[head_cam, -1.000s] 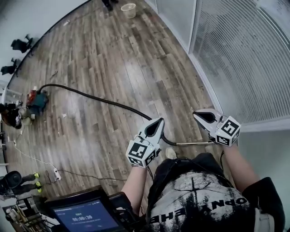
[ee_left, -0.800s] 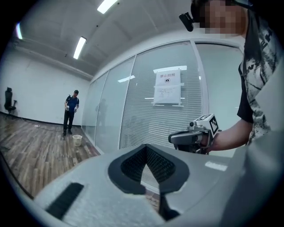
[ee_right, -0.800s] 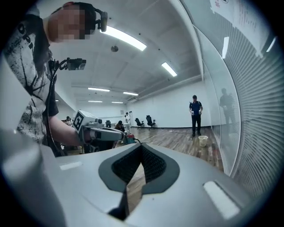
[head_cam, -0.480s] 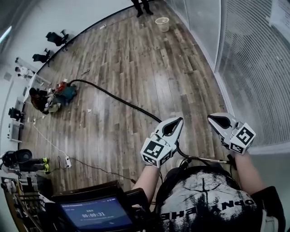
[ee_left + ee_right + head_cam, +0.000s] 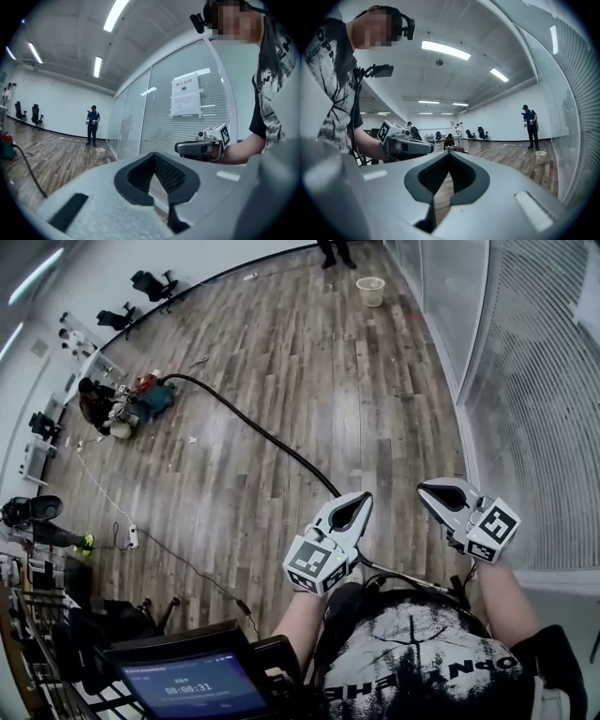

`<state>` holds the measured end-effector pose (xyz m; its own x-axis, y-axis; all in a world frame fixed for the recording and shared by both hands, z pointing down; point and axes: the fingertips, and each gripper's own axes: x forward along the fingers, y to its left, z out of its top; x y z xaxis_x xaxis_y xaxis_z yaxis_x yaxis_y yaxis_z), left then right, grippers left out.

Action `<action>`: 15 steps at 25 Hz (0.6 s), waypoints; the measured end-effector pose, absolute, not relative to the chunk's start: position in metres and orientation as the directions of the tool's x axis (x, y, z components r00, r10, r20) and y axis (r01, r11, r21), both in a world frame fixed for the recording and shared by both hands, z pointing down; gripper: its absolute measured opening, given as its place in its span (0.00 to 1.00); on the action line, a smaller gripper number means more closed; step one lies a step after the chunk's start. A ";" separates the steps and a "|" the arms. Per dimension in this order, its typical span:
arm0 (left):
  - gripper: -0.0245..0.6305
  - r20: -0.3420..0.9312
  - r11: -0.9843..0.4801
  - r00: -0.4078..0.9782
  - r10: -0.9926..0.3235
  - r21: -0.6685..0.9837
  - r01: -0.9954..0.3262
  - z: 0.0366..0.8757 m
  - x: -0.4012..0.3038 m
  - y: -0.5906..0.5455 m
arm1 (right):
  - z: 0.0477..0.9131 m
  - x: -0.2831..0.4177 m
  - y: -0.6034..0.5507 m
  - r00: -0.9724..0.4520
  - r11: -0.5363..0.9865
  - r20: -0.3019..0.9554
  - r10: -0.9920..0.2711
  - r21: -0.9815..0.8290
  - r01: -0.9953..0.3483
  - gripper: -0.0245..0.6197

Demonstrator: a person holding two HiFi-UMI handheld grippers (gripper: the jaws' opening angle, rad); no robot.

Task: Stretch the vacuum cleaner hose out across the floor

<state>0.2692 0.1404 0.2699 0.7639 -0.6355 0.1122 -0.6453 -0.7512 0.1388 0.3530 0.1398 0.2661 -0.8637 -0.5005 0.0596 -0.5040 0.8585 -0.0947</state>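
The black vacuum hose lies in a long, nearly straight line on the wood floor. It runs from the vacuum cleaner at the far left toward my feet, where a metal wand continues it. My left gripper hovers above the hose's near end, shut and holding nothing. To its right, my right gripper is also shut and empty. In the left gripper view the hose curves over the floor beyond the closed left gripper. The right gripper shows its jaws closed on nothing.
A person crouches beside the vacuum. A pale bucket stands far off by the glass wall with blinds, near a standing person. Office chairs line the far wall. A power strip and cable lie at left.
The head view has swung, so the vacuum and bucket now sit higher and further right in the picture. Both grippers stay shut and side by side.
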 end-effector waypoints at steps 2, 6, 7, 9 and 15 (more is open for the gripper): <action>0.04 0.101 -0.735 0.749 -0.655 0.141 -0.663 0.266 0.269 0.146 | 0.260 0.352 0.145 -0.878 0.875 0.050 -0.475 -0.083 -0.478 0.05; 0.04 0.087 -0.718 0.732 -0.676 0.149 -0.680 0.261 0.268 0.147 | 0.254 0.349 0.146 -0.893 0.890 0.044 -0.449 -0.074 -0.451 0.05; 0.04 0.086 -0.717 0.732 -0.676 0.151 -0.680 0.260 0.270 0.149 | 0.253 0.350 0.148 -0.894 0.891 0.045 -0.446 -0.070 -0.448 0.05; 0.04 0.083 -0.715 0.730 -0.678 0.154 -0.682 0.260 0.272 0.153 | 0.253 0.354 0.154 -0.894 0.892 0.048 -0.445 -0.063 -0.447 0.05; 0.04 0.066 -0.725 0.737 -0.673 0.139 -0.675 0.249 0.284 0.166 | 0.252 0.368 0.169 -0.889 0.887 0.049 -0.456 -0.056 -0.458 0.05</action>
